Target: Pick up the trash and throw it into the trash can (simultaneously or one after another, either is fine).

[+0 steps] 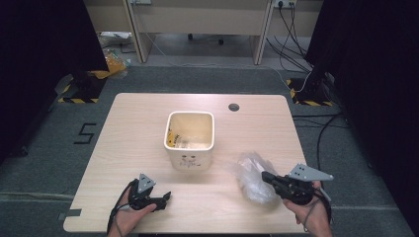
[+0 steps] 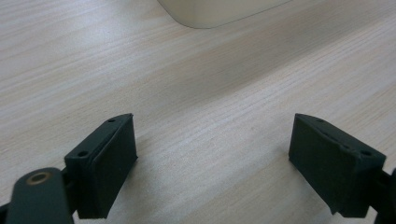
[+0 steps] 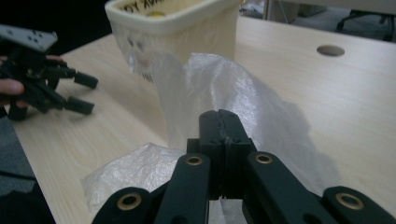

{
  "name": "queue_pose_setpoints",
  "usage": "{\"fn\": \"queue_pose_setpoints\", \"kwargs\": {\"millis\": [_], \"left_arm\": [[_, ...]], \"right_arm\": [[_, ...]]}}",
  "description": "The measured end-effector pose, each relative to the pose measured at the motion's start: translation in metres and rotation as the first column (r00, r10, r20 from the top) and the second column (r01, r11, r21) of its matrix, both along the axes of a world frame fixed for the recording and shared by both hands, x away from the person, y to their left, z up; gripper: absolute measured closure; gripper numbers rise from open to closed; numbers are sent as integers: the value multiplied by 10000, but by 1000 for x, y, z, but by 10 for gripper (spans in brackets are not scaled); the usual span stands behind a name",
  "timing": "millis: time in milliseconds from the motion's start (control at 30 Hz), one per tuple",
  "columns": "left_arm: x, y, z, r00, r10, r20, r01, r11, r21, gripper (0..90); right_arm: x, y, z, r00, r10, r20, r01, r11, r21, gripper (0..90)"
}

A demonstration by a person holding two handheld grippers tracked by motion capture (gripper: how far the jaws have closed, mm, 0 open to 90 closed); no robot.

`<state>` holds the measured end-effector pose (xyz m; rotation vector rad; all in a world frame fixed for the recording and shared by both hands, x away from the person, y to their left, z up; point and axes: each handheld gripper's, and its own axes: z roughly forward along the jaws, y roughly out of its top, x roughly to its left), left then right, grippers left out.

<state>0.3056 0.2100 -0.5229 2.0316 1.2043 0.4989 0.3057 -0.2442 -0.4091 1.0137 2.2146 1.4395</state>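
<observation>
The right gripper (image 3: 219, 122) had pinched shut on a clear plastic bag (image 1: 253, 175) right of the white bin (image 1: 189, 138), lifting it. The left gripper (image 2: 212, 163) rested wide open, holding nothing. Next, probably, carrying the bag over the bin's rim.

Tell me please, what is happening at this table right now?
A person works at a wooden table with a claw in each hand. The right claw is shut on a clear plastic bag, pinching it and holding part of it up off the table, beside a cream bin in the middle. The left claw is open, low over bare wood with nothing between its jaws. The bin already has something inside; what exactly, I cannot tell.
</observation>
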Motion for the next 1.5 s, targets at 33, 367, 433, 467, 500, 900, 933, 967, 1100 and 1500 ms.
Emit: {"fn": "queue_pose_setpoints", "kwargs": {"millis": [33, 367, 433, 467, 500, 900, 933, 967, 1100, 1500], "left_arm": [[0, 0, 0, 10000, -2, -2, 2, 10000, -1, 143], [0, 0, 0, 10000, -49, -6, 49, 10000, 0, 139], [0, 0, 0, 10000, -48, -7, 48, 10000, 0, 139], [0, 0, 0, 10000, -49, -9, 49, 10000, 2, 140], [0, 0, 0, 10000, -64, -15, 64, 10000, 19, 139], [0, 1, 0, 10000, -94, -16, 94, 9999, 70, 138], [0, 0, 0, 10000, -93, -11, 93, 9999, 69, 138], [0, 0, 0, 10000, -58, 8, 58, 10000, 22, 138], [0, 0, 0, 10000, -64, 15, 64, 10000, 34, 138], [0, 0, 0, 10000, -67, 20, 67, 10000, 41, 137]], "right_arm": [[3, 0, 5, 10000, 4, 79, -4, 10000, 54, 900], [22, 9, 52, 9965, 435, 713, -491, 9956, 792, 900], [26, 12, 61, 9950, 462, 887, -533, 9954, 797, 900], [28, 13, 63, 9948, 477, 905, -551, 9952, 813, 900], [30, 15, 66, 9943, 507, 940, -585, 9949, 827, 900], [42, 33, 83, 9893, 930, 1125, -1040, 9899, 961, 900], [43, 35, 85, 9891, 983, 1098, -1095, 9888, 1012, 900], [45, 37, 88, 9879, 1049, 1141, -1167, 9880, 1014, 900], [51, 50, 100, 9831, 1337, 1248, -1470, 9837, 1036, 900], [73, 108, 114, 9616, 2535, 1052, -2656, 9562, 1229, 900]]}}
